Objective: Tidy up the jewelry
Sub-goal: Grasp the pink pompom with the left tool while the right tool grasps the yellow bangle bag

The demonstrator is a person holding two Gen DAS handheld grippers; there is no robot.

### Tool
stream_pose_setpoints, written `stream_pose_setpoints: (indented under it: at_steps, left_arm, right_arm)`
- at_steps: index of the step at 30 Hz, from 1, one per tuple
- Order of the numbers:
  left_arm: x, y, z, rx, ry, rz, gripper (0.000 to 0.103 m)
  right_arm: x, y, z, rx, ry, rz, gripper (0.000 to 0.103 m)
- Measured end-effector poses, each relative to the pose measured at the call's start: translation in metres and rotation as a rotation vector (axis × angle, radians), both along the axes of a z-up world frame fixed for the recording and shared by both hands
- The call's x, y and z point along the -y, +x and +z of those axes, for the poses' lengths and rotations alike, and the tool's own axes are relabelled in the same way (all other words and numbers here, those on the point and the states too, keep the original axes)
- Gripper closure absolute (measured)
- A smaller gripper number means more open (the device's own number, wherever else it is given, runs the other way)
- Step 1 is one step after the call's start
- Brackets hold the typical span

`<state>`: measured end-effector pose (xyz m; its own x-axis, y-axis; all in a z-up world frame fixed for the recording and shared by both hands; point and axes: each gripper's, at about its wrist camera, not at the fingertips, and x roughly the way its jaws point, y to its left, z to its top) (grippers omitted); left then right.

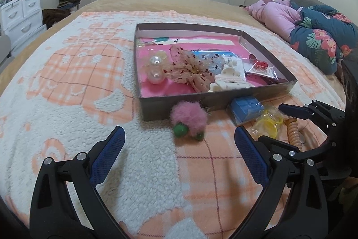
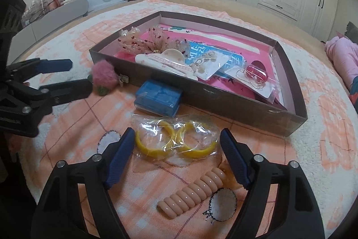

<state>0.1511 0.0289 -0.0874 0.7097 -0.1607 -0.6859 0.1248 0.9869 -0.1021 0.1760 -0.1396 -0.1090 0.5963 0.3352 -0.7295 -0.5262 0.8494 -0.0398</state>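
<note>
Claws (image 1: 179, 145) (image 2: 177, 140) gape above pompom (image 1: 188, 114) and bagged hoops (image 2: 176, 140).

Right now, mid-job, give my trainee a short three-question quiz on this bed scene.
1. True or false: the blue box lies inside the tray.
2. Which tongs frame the bagged yellow hoops? A) left B) right
3. Fill in: the pink pompom rests against the tray's ____ wall.

Key: 1 false, it sits outside on the blanket. 2 B, the right tongs, open. 3 near (front).
</note>
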Motion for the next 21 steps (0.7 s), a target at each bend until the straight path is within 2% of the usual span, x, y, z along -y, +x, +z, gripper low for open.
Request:
stream_pose_setpoints:
  at_steps: [10, 14, 18, 21]
  left_arm:
    - [0.001, 0.009, -0.002, -0.006, -0.035, -0.017, 0.031]
    - [0.005, 0.013, -0.005, -0.022, -0.040, -0.029, 0.038]
    - [0.010, 0.016, -0.006, -0.030, -0.042, -0.045, 0.051]
    - [0.015, 0.021, -0.008, -0.037, -0.037, -0.056, 0.072]
  right_arm:
    - [0.025, 0.001, 0.014, -0.048, 0.151, -0.052, 0.030]
    - [0.036, 0.001, 0.019, -0.050, 0.182, -0.079, 0.030]
    - [0.043, 0.000, 0.024, -0.039, 0.197, -0.097, 0.030]
    - [0.048, 0.000, 0.027, -0.025, 0.207, -0.118, 0.030]
